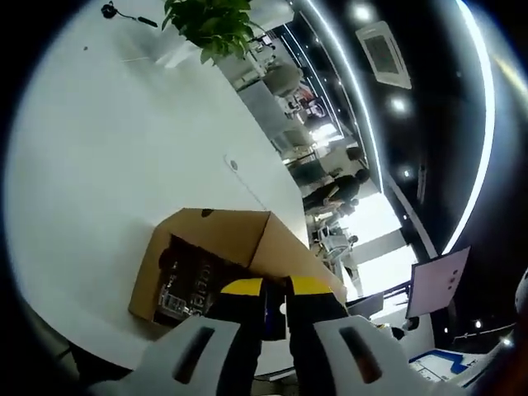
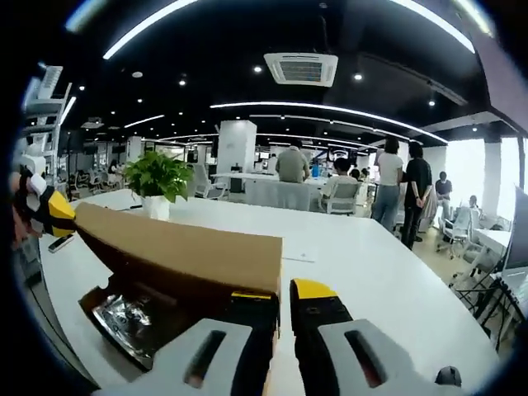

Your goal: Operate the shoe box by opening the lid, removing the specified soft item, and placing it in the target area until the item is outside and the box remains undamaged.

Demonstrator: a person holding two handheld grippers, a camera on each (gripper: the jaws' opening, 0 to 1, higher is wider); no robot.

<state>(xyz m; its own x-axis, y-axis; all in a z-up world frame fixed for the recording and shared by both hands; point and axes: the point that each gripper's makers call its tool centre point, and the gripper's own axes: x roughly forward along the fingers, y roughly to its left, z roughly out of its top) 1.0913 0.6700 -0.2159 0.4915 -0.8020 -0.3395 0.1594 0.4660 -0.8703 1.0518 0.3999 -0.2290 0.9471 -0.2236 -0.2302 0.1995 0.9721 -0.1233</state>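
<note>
An open cardboard shoe box lies on a white table. Its lid stands raised. Inside lies a dark, glossy wrapped item, also seen under the lid as the wrapped item. My left gripper is at the lid's edge, jaws pressed together on the cardboard. In the right gripper view the left gripper pinches the lid's far left corner. My right gripper sits just before the lid's near right end, jaws together with nothing visibly between them.
A potted plant stands on the table behind the box. A small paper lies on the tabletop to the right. Several people stand by desks farther back. A phone lies at the table's left.
</note>
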